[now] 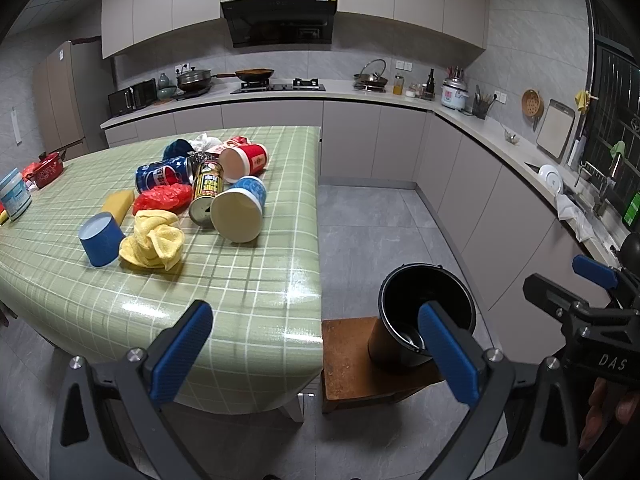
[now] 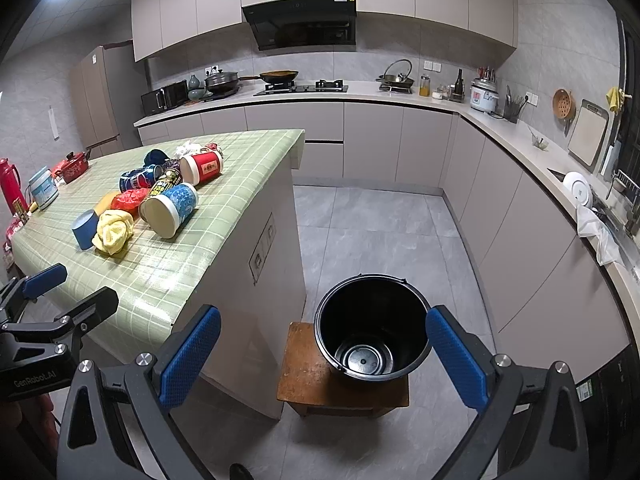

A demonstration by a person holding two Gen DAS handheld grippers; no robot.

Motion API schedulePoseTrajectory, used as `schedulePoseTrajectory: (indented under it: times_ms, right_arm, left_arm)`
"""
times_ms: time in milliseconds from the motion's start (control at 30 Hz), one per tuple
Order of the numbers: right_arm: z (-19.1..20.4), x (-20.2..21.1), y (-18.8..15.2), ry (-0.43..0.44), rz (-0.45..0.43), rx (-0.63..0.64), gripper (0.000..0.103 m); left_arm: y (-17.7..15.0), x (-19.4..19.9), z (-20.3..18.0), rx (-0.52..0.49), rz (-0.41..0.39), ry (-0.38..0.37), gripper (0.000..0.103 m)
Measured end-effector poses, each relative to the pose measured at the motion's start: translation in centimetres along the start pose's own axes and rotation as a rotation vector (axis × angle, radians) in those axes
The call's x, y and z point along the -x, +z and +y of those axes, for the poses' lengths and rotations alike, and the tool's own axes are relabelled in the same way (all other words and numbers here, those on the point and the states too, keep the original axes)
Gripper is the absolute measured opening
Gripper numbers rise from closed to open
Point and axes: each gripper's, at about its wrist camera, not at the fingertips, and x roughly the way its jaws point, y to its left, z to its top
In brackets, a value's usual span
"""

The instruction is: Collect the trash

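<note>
Both grippers, left gripper (image 1: 316, 356) and right gripper (image 2: 324, 356), stood wide apart, empty. Trash pile (image 1: 200, 188) lay on the table (image 1: 248, 300), well left of the empty black bucket (image 2: 372, 344) on its stool (image 2: 308, 380). Judged: collection not begun; next, reach for the nearest cup (image 1: 239, 210).

Right gripper (image 2: 322, 356) spread wide and holding nothing, black bucket (image 2: 372, 328) upright on a wooden stool (image 2: 308, 384) just ahead, cups and cans heaped on the green checked table (image 2: 168, 276), left gripper (image 2: 72, 292) at the left edge
</note>
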Motion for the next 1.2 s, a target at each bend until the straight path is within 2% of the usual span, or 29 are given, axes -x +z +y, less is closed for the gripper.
schedulePoseTrajectory:
  times_ms: [1200]
  right_arm:
    - [0.10, -0.01, 0.42, 0.002, -0.003, 0.007, 0.103]
  left_arm:
    - [0.15, 0.11, 0.78, 0.010, -0.006, 0.000, 0.103]
